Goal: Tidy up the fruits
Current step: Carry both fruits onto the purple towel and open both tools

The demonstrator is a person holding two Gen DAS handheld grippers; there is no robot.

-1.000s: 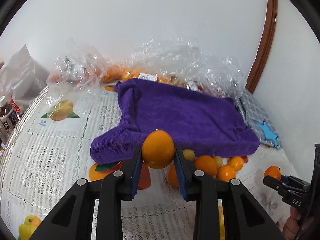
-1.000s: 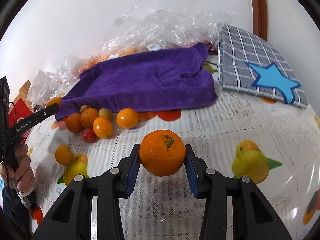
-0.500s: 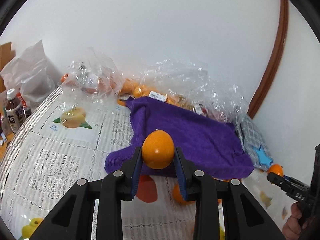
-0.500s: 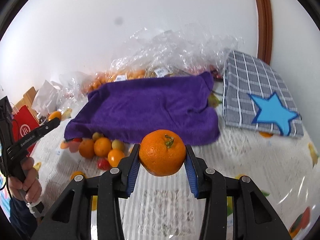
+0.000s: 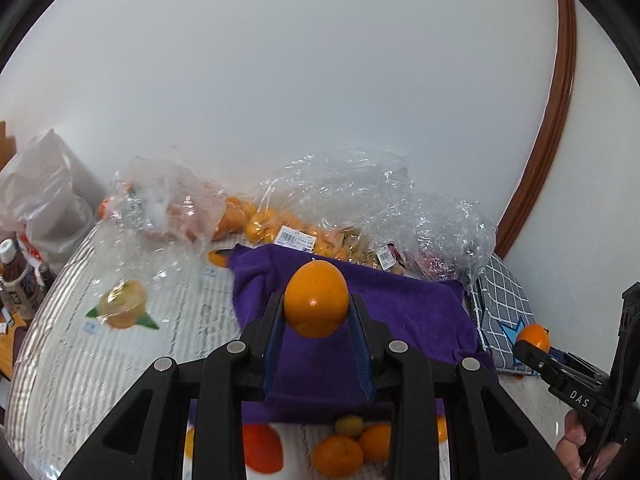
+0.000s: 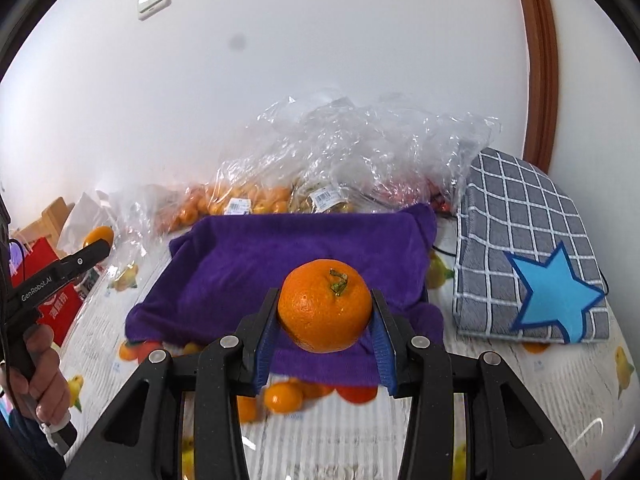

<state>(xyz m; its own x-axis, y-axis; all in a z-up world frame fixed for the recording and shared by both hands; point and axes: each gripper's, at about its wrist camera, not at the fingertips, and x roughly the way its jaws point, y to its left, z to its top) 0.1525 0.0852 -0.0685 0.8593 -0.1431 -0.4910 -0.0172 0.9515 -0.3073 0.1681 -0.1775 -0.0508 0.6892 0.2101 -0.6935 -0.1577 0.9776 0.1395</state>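
Observation:
My left gripper [image 5: 316,312] is shut on a smooth orange [image 5: 316,304] and holds it above the near edge of a purple towel [image 5: 400,304]. My right gripper [image 6: 325,320] is shut on a stemmed orange [image 6: 325,304] above the same purple towel [image 6: 288,260]. Loose small oranges [image 5: 344,452] lie on the tablecloth in front of the towel, also in the right wrist view [image 6: 282,396]. The right gripper shows in the left wrist view [image 5: 536,346] and the left one in the right wrist view [image 6: 94,242].
Clear plastic bags of fruit [image 5: 360,208] are piled against the wall behind the towel. A grey checked cloth with a blue star [image 6: 528,264] lies right of it. Bottles [image 5: 16,280] and a white bag [image 5: 44,196] stand at the left edge.
Both grippers have risen and moved forward with their oranges, from over the loose fruit to over the purple towel. Both stay shut.

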